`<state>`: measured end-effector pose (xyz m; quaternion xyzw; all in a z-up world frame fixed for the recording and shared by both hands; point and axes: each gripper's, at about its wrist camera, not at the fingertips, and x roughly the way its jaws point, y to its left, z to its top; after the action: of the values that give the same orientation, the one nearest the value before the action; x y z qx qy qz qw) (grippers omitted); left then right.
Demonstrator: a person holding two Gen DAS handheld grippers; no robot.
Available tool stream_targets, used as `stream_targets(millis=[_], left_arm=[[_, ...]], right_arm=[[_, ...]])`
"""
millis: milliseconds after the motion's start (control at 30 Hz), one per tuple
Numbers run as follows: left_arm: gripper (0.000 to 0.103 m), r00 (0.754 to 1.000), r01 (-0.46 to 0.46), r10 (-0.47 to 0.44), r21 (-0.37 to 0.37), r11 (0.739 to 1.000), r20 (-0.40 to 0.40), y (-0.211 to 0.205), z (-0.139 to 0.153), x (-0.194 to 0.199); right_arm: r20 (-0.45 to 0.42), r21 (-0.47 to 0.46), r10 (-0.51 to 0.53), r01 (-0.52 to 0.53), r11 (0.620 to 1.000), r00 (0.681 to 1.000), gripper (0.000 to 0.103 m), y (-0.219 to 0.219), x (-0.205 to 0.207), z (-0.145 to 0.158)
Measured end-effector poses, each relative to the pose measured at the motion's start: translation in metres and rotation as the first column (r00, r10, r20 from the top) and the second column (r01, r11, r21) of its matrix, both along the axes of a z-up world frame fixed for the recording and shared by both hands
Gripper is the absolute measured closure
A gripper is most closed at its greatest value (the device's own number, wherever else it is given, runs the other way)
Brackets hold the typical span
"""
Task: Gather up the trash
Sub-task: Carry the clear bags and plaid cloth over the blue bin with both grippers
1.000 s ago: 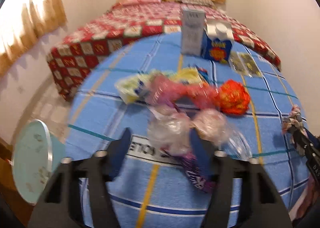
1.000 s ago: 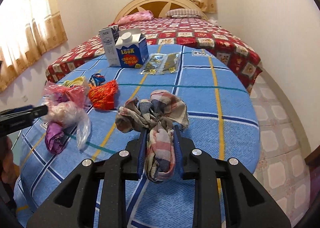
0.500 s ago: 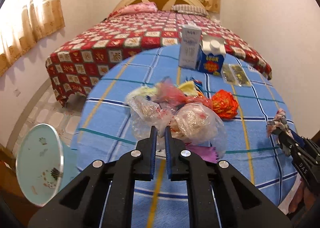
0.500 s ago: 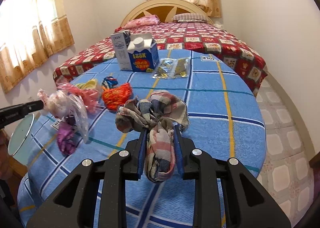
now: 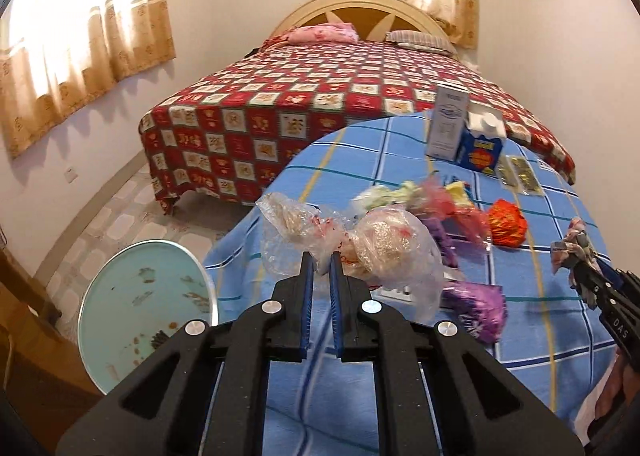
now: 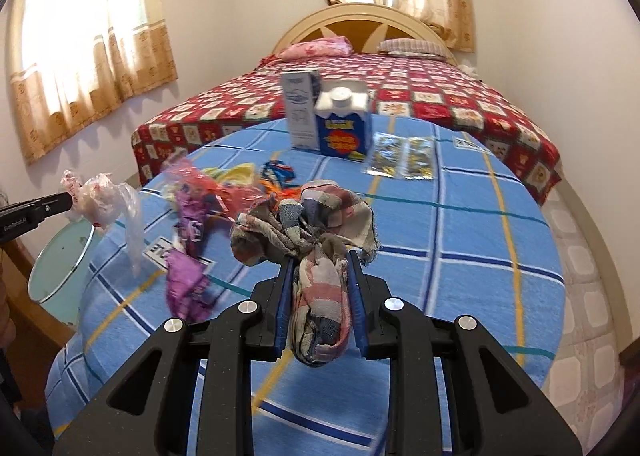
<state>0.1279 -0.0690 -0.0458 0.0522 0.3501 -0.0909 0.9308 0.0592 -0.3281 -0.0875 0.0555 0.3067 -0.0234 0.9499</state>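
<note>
The desk (image 6: 460, 240) wears a blue checked cloth; a bed (image 6: 440, 95) stands behind. The left hand-held gripper (image 5: 320, 256) pinches a plastic bag (image 5: 384, 244) above the desk edge; the right hand-held gripper (image 6: 320, 260) pinches a rag (image 6: 316, 228).

Far edge of table (image 6: 460, 223): two cartons (image 6: 326, 115) side by side, touching — two flat packets (image 6: 402, 157) just right of them.
Left edge: heap of wrappers (image 6: 208, 191), one wrapper (image 6: 186, 288) nearer the front.
Off the left edge: plastic bag (image 5: 360, 244) in the left gripper (image 5: 319, 256), above a round bin (image 5: 144, 304) on the floor.
Front: bunched cloth (image 6: 316, 240) in the right gripper (image 6: 319, 256).
Beyond the table: bed (image 6: 440, 83).
</note>
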Motion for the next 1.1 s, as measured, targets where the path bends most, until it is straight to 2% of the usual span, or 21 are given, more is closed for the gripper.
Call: stream_targets(millis=[500,1100], left_arm=[[0.095,0.995,-0.101,0.101,0.02,0.995,-0.001,0.063,-0.005,0.0],[0.095,0.98,-0.196,0.198,0.075,0.978,-0.02,0.12,-0.018,0.001]], right_arm=[[-0.002,-0.052,0.146,-0.146,0.988,0.989,0.077,0.076,0.039,0.009],[-0.017,-0.089,0.259,-0.259,0.962,0.966,0.077,0.14,0.079,0.008]])
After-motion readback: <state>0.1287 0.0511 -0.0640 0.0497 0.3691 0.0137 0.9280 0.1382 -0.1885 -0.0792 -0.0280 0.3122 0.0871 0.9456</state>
